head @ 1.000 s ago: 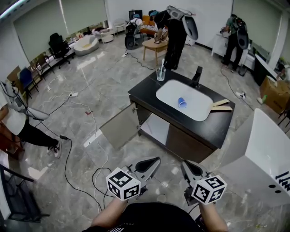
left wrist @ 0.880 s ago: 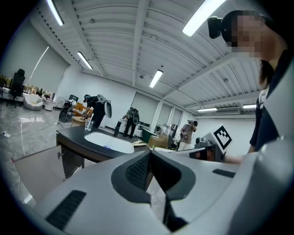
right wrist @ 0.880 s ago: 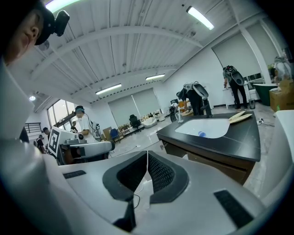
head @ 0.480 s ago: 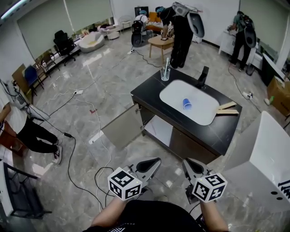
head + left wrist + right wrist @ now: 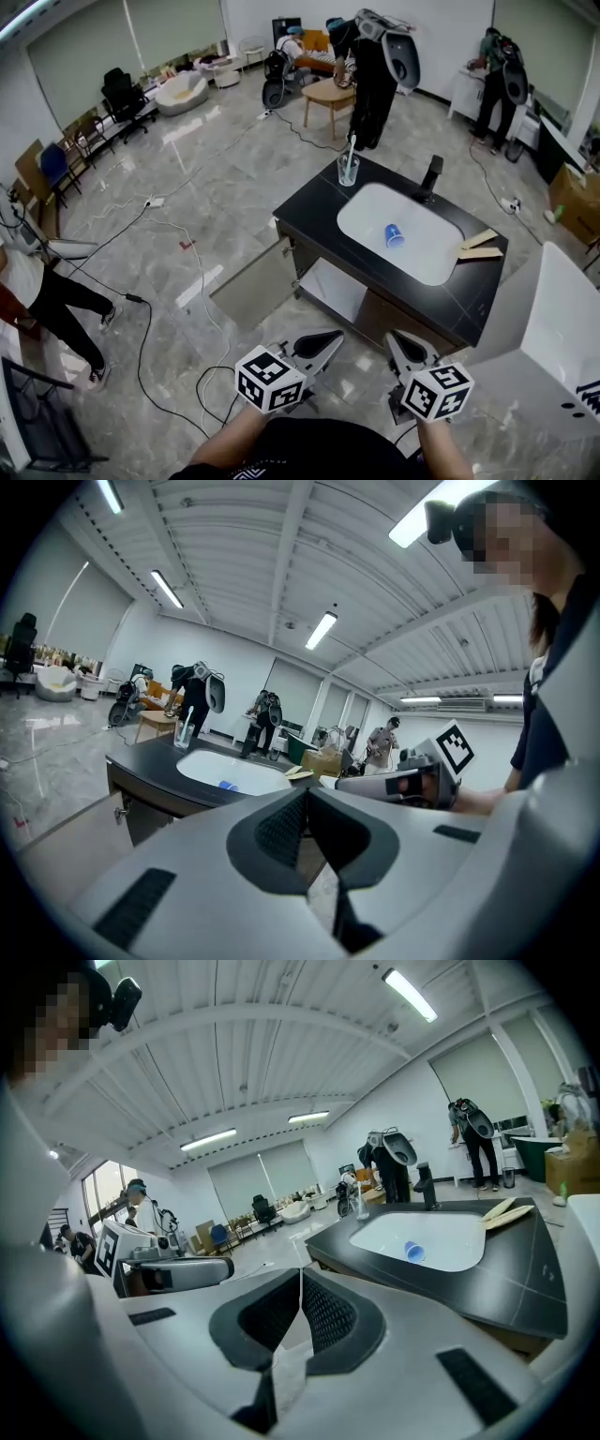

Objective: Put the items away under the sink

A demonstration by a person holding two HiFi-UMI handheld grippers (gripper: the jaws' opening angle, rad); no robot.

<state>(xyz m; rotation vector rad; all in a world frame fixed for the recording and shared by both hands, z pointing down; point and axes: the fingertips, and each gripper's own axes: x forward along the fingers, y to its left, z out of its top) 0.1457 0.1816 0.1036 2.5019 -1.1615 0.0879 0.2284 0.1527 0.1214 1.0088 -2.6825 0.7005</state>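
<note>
A black sink cabinet point(image 5: 309, 204) stands ahead of me with a white basin point(image 5: 370, 211) set into its top. A small blue cup point(image 5: 395, 235) lies on its side in the basin. A clear glass holding a toothbrush point(image 5: 348, 169) stands at the counter's far left corner, a black faucet point(image 5: 430, 176) behind the basin, and wooden pieces point(image 5: 480, 244) at the right end. The cabinet's left door point(image 5: 255, 284) hangs open, showing a white shelf point(image 5: 328, 278). My left gripper point(image 5: 328, 343) and right gripper point(image 5: 397, 345) are both shut and empty, held low in front of the cabinet.
A white box point(image 5: 553, 323) stands close on the right. Cables point(image 5: 141, 309) trail over the grey floor at left. Several people point(image 5: 375, 66) stand in the back near a wooden table point(image 5: 328, 94); another person point(image 5: 42, 281) is at the far left.
Both grippers have come forward together and the sink cabinet now sits a little nearer and further right in the head view. The jaws stayed shut.
</note>
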